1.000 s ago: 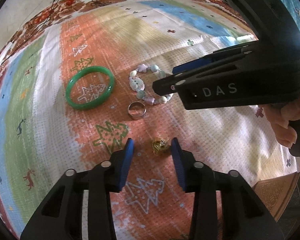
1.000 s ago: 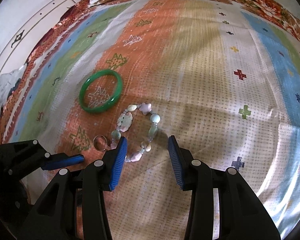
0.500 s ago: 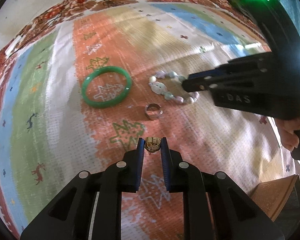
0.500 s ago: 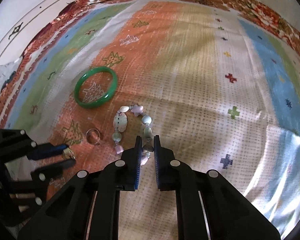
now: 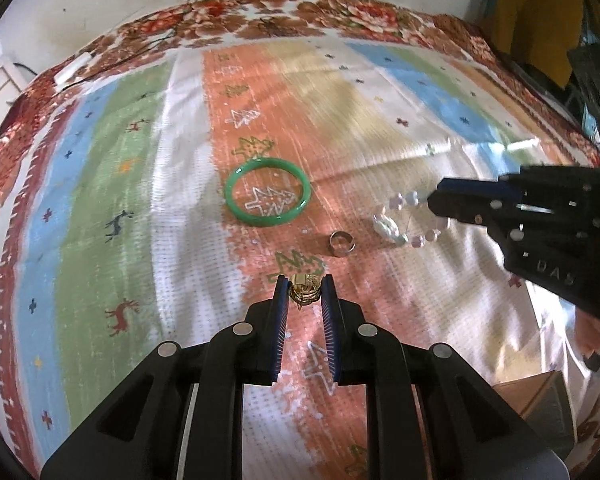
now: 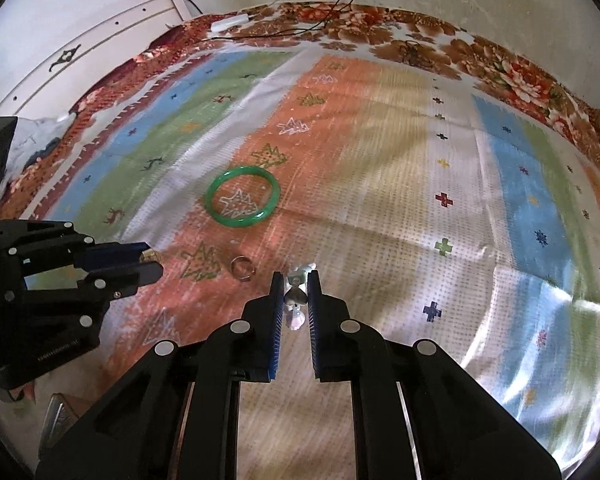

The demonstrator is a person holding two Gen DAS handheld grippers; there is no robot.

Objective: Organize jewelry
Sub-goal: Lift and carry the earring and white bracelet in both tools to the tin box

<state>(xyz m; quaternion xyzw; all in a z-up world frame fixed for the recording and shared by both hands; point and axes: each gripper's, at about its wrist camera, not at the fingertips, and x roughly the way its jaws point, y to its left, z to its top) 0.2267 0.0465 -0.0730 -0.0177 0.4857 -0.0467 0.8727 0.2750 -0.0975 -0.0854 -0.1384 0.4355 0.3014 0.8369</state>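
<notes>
My left gripper (image 5: 305,286) is shut on a small gold trinket (image 5: 306,289) and holds it above the patterned cloth. My right gripper (image 6: 294,280) is shut on a pastel bead bracelet (image 6: 296,300), which hangs from its tips clear of the cloth; the bracelet also shows in the left wrist view (image 5: 400,228), dangling from the right gripper (image 5: 434,204). A green bangle (image 5: 268,191) and a silver ring (image 5: 341,243) lie on the orange stripe; both also show in the right wrist view, the bangle (image 6: 242,196) and the ring (image 6: 242,267).
A striped cloth with tree and deer motifs (image 6: 420,184) covers the bed. A brown box (image 5: 540,400) sits at the near right in the left wrist view, and shows at the near left in the right wrist view (image 6: 60,412). A white cabinet (image 6: 80,60) stands far left.
Both grippers closed, the left on the gold trinket, the right on the bead bracelet. Both have since lifted their pieces up off the cloth.
</notes>
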